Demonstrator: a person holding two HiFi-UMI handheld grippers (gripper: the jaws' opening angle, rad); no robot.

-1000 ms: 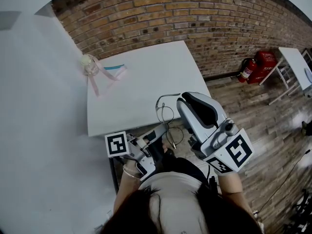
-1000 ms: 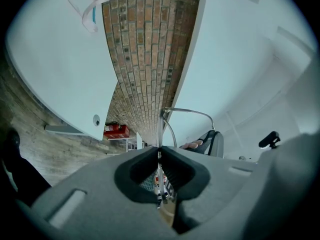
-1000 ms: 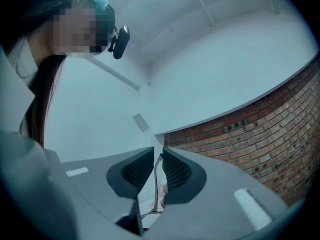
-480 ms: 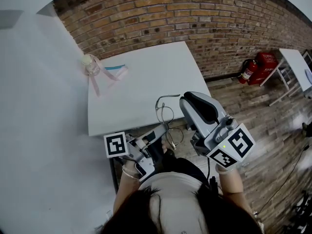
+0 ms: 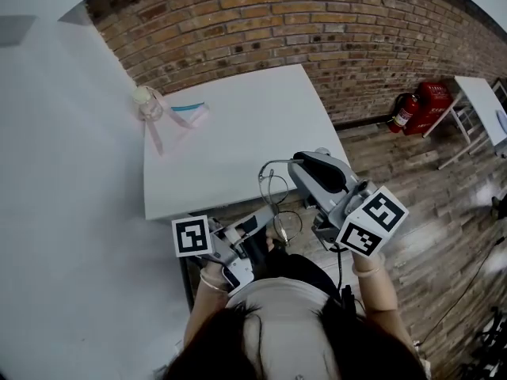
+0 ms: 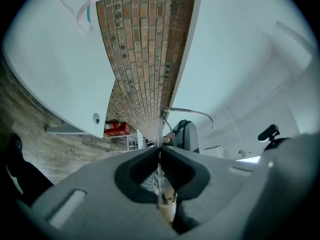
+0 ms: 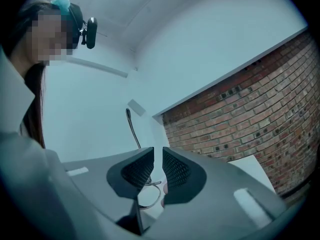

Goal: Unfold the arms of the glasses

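A thin wire-framed pair of glasses (image 5: 273,192) hangs in the air just off the white table's (image 5: 238,133) front edge, between my two grippers. My left gripper (image 5: 265,216) is shut on the frame from below; in the left gripper view (image 6: 160,151) a lens edge runs straight through the closed jaws, and one arm (image 6: 186,111) curves out to the right. My right gripper (image 5: 295,163) meets that arm from the right. In the right gripper view (image 7: 158,156) the jaws stand nearly together over the wire, and the arm's dark tip (image 7: 131,124) pokes up beyond them.
A small pale bundle with pink ribbon and a blue strip (image 5: 150,105) lies at the table's far left corner. A brick wall (image 5: 317,30) stands behind. A red fire extinguisher (image 5: 404,113) and another white table (image 5: 479,101) are at the right over wood floor.
My right gripper has rolled and slid left and lower, its marker cube swinging upward. The glasses and my left gripper have barely shifted.
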